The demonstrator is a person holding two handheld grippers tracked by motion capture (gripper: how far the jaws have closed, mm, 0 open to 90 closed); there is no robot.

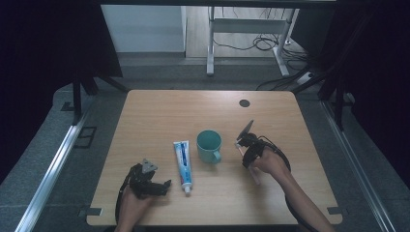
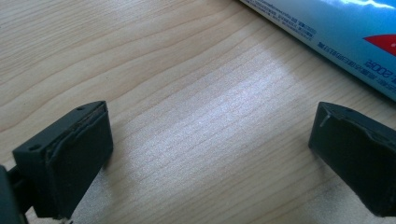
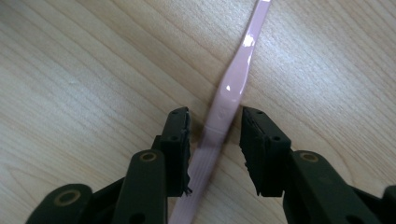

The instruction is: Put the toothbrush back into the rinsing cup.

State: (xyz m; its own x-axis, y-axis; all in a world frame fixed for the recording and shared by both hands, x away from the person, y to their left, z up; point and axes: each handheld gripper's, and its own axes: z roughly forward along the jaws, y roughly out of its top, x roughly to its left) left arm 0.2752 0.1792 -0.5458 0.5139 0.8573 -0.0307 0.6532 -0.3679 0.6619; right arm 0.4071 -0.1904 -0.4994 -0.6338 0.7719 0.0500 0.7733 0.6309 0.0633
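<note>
A pink toothbrush [image 3: 235, 79] lies flat on the wooden table [image 1: 159, 116]. My right gripper [image 3: 215, 116] points down over its handle with one jaw on each side; a thin gap shows between each pad and the handle, so it is open. In the high view the right gripper [image 1: 247, 153] is just right of a teal mug [image 1: 209, 144]. A white and blue toothpaste tube [image 1: 183, 164] lies left of the mug. My left gripper [image 1: 162, 186] rests low near the tube's cap end, open over bare wood [image 2: 210, 135], with the tube [image 2: 336, 28] beyond its jaws.
A small black round disc [image 1: 244, 103] sits near the table's far edge. Metal rails run along the floor on both sides. A desk frame and cables stand behind the table. Bare wood lies at the table's far half.
</note>
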